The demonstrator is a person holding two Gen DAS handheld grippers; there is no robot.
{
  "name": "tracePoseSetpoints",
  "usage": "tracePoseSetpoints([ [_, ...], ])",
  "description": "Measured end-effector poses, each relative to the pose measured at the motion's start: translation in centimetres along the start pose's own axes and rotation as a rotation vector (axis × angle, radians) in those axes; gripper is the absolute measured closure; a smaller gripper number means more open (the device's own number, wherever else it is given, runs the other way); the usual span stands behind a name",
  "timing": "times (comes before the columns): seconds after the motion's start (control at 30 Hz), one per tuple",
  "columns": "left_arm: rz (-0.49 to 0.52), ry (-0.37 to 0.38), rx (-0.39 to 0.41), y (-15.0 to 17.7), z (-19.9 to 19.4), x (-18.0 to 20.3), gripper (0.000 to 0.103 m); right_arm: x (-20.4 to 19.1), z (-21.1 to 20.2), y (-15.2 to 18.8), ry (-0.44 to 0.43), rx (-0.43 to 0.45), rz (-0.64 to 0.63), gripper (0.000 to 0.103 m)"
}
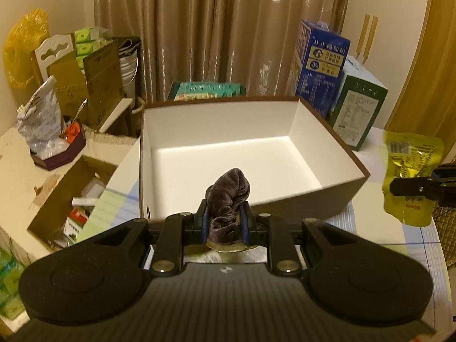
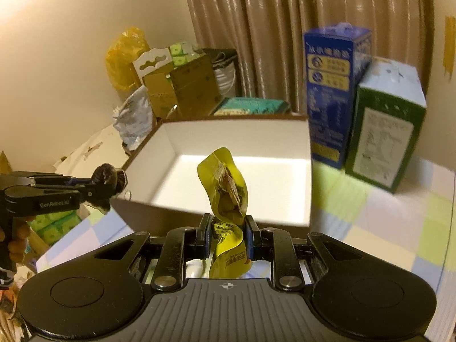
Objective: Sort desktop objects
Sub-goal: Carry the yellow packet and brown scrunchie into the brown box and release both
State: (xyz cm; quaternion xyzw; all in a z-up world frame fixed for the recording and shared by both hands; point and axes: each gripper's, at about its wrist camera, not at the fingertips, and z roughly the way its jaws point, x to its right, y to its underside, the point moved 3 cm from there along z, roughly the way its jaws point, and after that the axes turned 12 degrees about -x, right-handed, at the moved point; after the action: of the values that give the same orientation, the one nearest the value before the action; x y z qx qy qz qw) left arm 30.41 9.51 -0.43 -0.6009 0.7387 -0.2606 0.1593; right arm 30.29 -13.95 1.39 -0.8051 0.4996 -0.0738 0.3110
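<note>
My left gripper (image 1: pixel 223 222) is shut on a dark purple velvet scrunchie (image 1: pixel 229 196), held in the air just before the near wall of an open brown box with a white inside (image 1: pixel 327 131). In the right wrist view the same left gripper (image 2: pixel 98 188) shows at the left with the scrunchie (image 2: pixel 109 178), a hand under it. My right gripper (image 2: pixel 228 236) is shut on a crumpled yellow snack packet (image 2: pixel 228 185), also raised in front of the box (image 2: pixel 296 171). From the left wrist view the packet (image 1: pixel 410 176) hangs at the far right in the right gripper (image 1: pixel 399 186).
A blue carton (image 1: pixel 319 65) and a green carton (image 1: pixel 362 111) stand right of the box. A pastel checked cloth (image 2: pixel 370 228) covers the table. At the left are an open cardboard box of small items (image 1: pixel 71 208), a silver bag (image 1: pixel 42 116) and stacked boxes (image 1: pixel 97 79). Curtains hang behind.
</note>
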Motion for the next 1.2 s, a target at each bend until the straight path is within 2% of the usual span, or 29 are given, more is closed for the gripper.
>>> tracePoseSetpoints([
  [0.27, 0.020, 0.000, 0.018, -3.8, 1.8, -0.7, 0.086, 0.1, 2.9, -4.6, 0.030, -0.005, -0.024, 0.083],
  [0.6, 0.044, -0.005, -0.044, -7.8, 7.5, -1.0, 0.086, 2.8, 9.7, -7.2, 0.100, -0.114, 0.022, 0.083],
  [0.9, 0.035, -0.041, -0.163, -7.8, 13.6, -1.8, 0.085, 4.7, 14.5, -7.2, 0.148, -0.197, 0.062, 0.083],
  [1.1, 0.036, -0.067, -0.222, -7.6, 16.2, -2.7, 0.085, 4.9, 16.2, -7.2, 0.166, -0.225, 0.058, 0.083],
  [1.2, 0.041, -0.072, -0.239, -7.7, 17.1, -2.8, 0.081, 4.8, 16.8, -7.3, 0.186, -0.232, 0.050, 0.083],
])
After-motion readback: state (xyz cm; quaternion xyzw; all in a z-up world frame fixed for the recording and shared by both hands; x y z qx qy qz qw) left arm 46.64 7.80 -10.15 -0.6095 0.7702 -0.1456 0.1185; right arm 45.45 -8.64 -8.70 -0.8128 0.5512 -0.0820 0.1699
